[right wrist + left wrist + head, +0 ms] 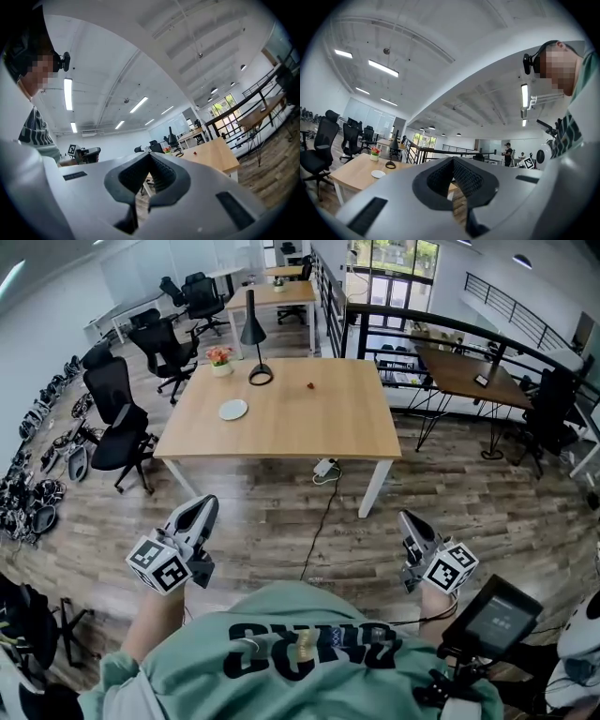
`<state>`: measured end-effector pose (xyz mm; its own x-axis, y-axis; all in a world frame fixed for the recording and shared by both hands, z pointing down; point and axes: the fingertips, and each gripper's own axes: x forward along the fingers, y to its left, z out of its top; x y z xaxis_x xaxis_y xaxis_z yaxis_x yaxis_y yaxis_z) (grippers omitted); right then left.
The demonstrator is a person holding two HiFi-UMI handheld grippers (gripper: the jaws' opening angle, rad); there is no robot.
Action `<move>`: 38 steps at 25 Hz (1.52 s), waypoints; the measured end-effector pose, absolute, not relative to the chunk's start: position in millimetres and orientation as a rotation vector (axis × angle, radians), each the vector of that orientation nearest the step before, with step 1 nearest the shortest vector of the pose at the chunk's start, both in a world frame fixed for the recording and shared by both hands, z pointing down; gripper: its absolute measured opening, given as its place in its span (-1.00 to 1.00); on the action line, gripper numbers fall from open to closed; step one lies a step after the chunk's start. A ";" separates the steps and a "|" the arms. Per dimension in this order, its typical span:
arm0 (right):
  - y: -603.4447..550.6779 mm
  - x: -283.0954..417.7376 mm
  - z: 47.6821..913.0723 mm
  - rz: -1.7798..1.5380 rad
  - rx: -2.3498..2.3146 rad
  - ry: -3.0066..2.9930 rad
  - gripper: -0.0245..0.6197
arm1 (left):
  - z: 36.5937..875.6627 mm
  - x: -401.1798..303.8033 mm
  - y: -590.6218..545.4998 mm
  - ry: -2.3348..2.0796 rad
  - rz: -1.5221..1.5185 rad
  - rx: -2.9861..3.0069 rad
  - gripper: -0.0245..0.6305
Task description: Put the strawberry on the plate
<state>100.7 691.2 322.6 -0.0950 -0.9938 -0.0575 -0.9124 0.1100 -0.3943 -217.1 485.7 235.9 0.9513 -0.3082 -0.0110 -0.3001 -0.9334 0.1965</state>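
Grippers: 2, grey plastic, each w/ a marker cube, both on the near side of the table (300,432) and well apart from it, above plank flooring.

Left gripper (202,506): ribbed black pads pressed together, nothing between.
Right gripper (410,518): same, tips closed, empty.

Table: 1, light wood top, rectangular, white legs.

On table, near to far:
- Plate (233,410): 1, white, round, near the table's left edge, nothing on it.
- Strawberry (310,385): 1, small, red, lying on bare wood toward the table's far-centre, well apart from the plate.
- Lamp (254,332): 1, black, cone shade, ring base, at the table's far-left.
- Flower pot (219,362): 1, white, orange and pink blooms, just left of the lamp.

Under the table's near edge: 1 white power strip (325,466), w/ black cable.

View differences: head view shows plate and strawberry together. Left gripper view shows plate, pot and lamp; strawberry not made out. Right gripper view shows the strawberry as a red dot on the table top; plate not made out.
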 end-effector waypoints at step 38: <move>362.3 -27.0 287.3 -0.396 -2.023 2.227 -0.91 | 299.6 -307.5 156.0 -0.292 -0.154 2.766 -0.92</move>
